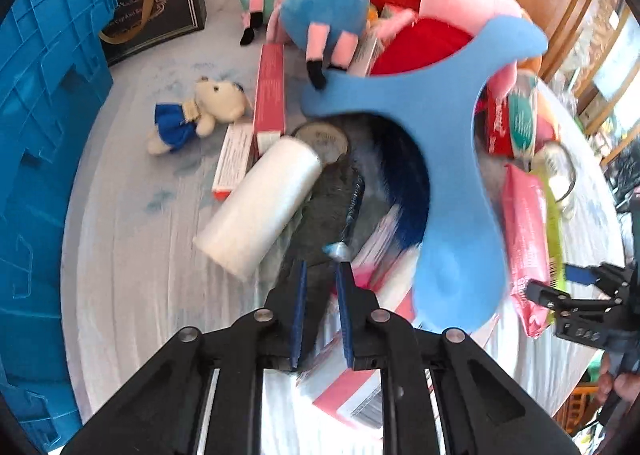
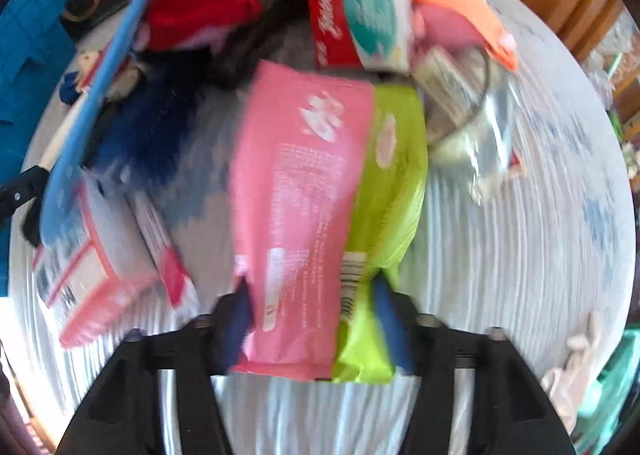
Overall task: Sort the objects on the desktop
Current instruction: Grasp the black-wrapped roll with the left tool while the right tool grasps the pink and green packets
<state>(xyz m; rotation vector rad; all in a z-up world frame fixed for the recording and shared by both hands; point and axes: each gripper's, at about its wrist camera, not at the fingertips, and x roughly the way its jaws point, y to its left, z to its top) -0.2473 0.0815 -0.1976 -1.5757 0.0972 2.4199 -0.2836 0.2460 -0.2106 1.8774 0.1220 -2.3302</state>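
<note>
Left gripper [image 1: 322, 275] clenched on brush handle [image 1: 352, 211]. Right gripper [image 2: 312, 303] grasping pink pack [image 2: 296, 183] and green pack [image 2: 394, 191]; print blurred, unreadable. "BAS" visible on gripper body.

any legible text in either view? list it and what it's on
"DAS" or "BAS", first letter unclear: on the body of the right gripper.
Black gift bag: gold script, too small to read.
Pink packet: white print, blurred, unreadable.
Red carton: print too small to read.
</note>
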